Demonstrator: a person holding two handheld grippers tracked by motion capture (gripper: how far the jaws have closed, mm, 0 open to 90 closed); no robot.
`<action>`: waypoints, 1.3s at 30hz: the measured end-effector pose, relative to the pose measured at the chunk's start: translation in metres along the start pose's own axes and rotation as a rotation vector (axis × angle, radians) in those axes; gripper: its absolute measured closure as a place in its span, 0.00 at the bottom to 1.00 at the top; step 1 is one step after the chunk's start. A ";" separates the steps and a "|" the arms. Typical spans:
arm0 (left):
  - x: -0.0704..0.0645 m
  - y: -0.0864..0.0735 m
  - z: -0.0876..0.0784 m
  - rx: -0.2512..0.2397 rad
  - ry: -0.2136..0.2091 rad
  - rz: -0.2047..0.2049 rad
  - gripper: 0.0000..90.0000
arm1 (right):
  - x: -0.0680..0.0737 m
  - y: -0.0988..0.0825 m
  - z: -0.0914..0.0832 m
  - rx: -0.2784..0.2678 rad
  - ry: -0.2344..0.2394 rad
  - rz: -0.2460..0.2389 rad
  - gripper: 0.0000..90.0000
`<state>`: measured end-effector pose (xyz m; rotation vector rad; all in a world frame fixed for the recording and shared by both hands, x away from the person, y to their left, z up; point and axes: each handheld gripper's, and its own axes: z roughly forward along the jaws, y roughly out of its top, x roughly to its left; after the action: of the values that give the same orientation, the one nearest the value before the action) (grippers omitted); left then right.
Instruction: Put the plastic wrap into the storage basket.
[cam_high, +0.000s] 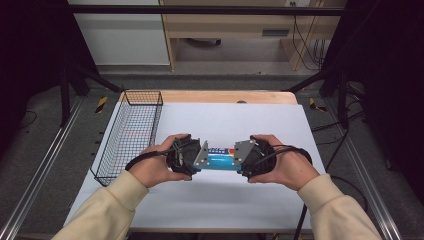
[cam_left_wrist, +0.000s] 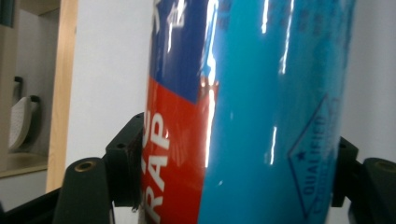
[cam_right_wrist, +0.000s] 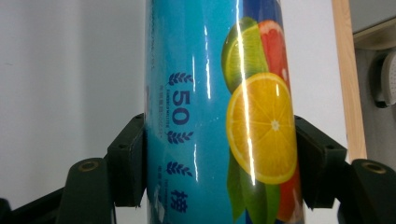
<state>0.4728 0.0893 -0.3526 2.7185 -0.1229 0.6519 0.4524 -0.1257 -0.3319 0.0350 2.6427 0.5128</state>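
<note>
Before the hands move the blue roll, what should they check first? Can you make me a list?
1. Left gripper holds the blue roll: ok, its jaws press both sides of the roll in the left gripper view.
2. Right gripper holds it too: ok, jaws tight on both sides in the right gripper view.
3. Roll held level: ok, it lies flat between the two hands in the high view.
4. Wire basket ready for it: ok, it looks empty and stands to the left on the white table.
5. Roll lifted off the table: cannot tell.
6. Cables out of the way: ok, they trail back over the hands.
</note>
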 end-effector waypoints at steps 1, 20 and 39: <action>-0.001 0.000 0.000 0.002 0.005 0.006 0.33 | 0.000 0.000 0.000 -0.002 0.000 -0.001 0.35; -0.011 -0.009 -0.007 0.052 0.074 0.000 0.34 | -0.005 -0.037 -0.004 0.025 -0.059 0.086 0.07; 0.013 -0.041 -0.021 0.072 0.109 -0.101 0.34 | -0.016 -0.115 0.015 0.103 -0.243 0.571 0.09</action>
<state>0.4820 0.1352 -0.3424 2.7285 0.0658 0.7869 0.4800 -0.2293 -0.3792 0.8456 2.3921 0.5089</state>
